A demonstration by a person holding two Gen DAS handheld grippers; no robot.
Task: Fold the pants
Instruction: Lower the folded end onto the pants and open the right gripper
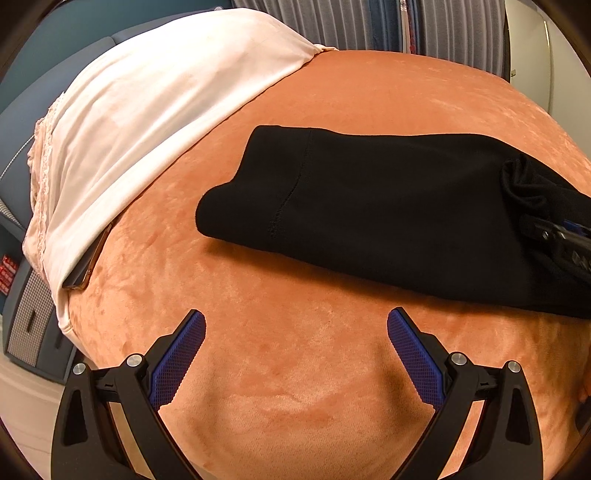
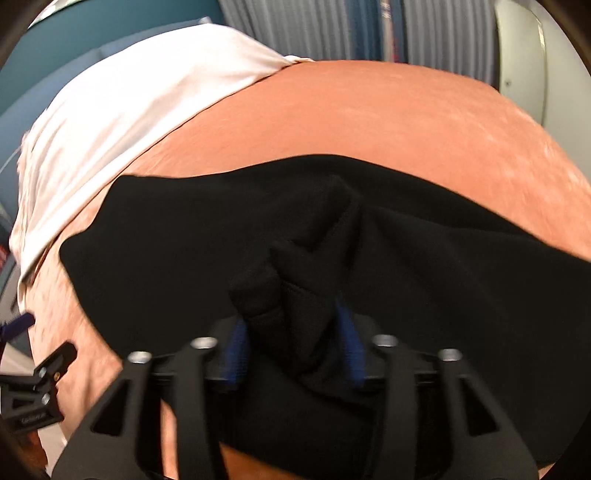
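The black pants (image 1: 369, 206) lie folded on an orange plush bed cover (image 1: 295, 362). My left gripper (image 1: 295, 332) is open and empty, low over the cover, just short of the pants' near edge. In the right wrist view the pants (image 2: 184, 236) fill the middle. My right gripper (image 2: 293, 328) is shut on a bunched-up fold of the pants, and the blue pads (image 2: 347, 332) press the cloth from both sides. The right gripper also shows at the far right of the left wrist view (image 1: 565, 247), against the pants.
A cream sheet or pillow (image 1: 147, 122) covers the bed's far left. A phone (image 1: 88, 266) sticks out from under it. Curtains (image 1: 369, 22) hang behind the bed. A dark cabinet (image 1: 26, 325) stands at the left below the bed.
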